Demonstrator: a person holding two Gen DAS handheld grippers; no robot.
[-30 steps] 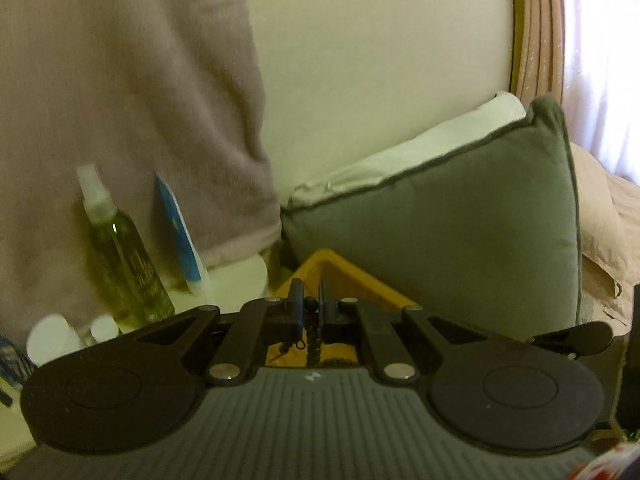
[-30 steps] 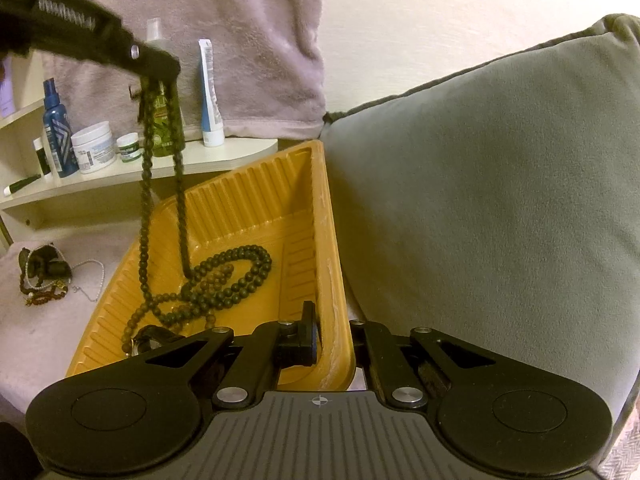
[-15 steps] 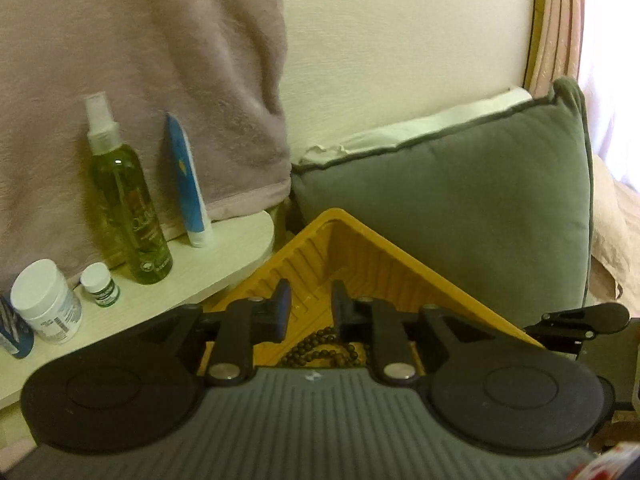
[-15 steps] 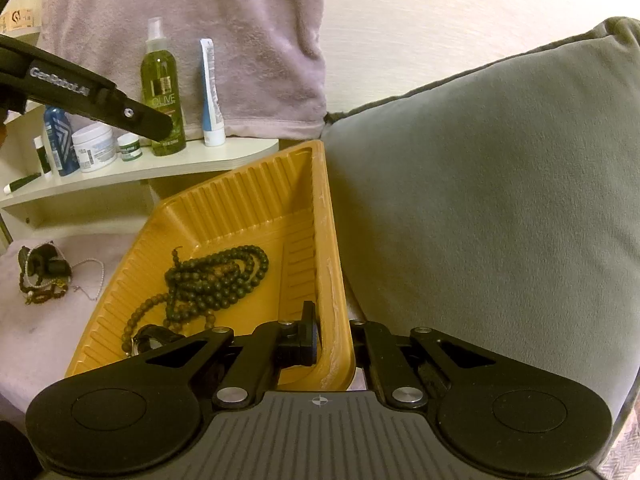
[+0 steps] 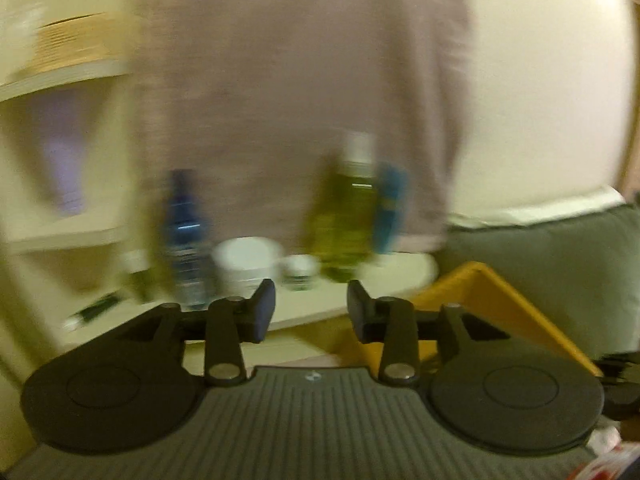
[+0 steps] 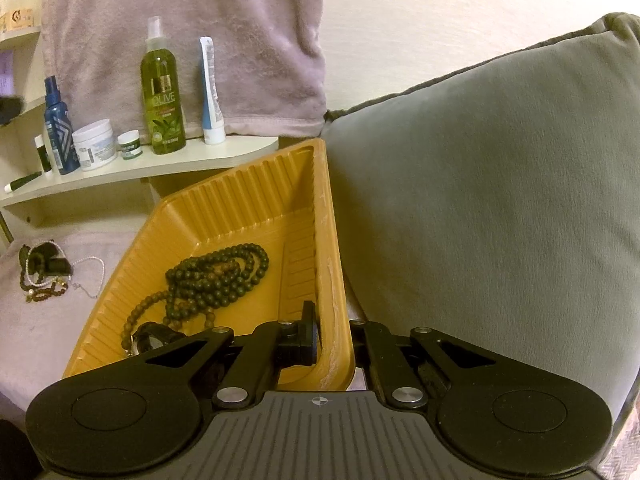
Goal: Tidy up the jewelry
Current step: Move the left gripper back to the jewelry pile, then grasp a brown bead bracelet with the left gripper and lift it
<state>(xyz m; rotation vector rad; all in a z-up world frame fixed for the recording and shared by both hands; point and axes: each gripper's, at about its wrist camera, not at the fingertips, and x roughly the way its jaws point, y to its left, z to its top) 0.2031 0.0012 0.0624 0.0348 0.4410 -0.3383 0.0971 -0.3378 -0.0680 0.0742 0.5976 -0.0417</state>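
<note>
A yellow ridged tray (image 6: 256,196) sits on the bed against a grey cushion. A dark bead necklace (image 6: 218,276) lies heaped in it, with a dark watch-like piece (image 6: 154,336) at its near end. My right gripper (image 6: 334,334) is shut on the tray's right rim, one finger inside and one outside. A small pile of loose jewelry (image 6: 44,268) lies on the pinkish cover to the left of the tray. My left gripper (image 5: 311,308) is open and empty, held up facing the shelf; its view is blurred. The tray's corner shows in the left wrist view (image 5: 484,280).
A low cream shelf (image 6: 152,164) behind the tray holds a green olive spray bottle (image 6: 162,92), a blue tube (image 6: 210,92), white jars (image 6: 94,144) and a blue bottle (image 6: 58,128). A pinkish towel (image 6: 200,32) hangs above. The grey cushion (image 6: 500,184) fills the right.
My left gripper let the bead necklace drop into the tray, opened wide, and swung left toward the shelf. My right gripper stayed on the tray rim.
</note>
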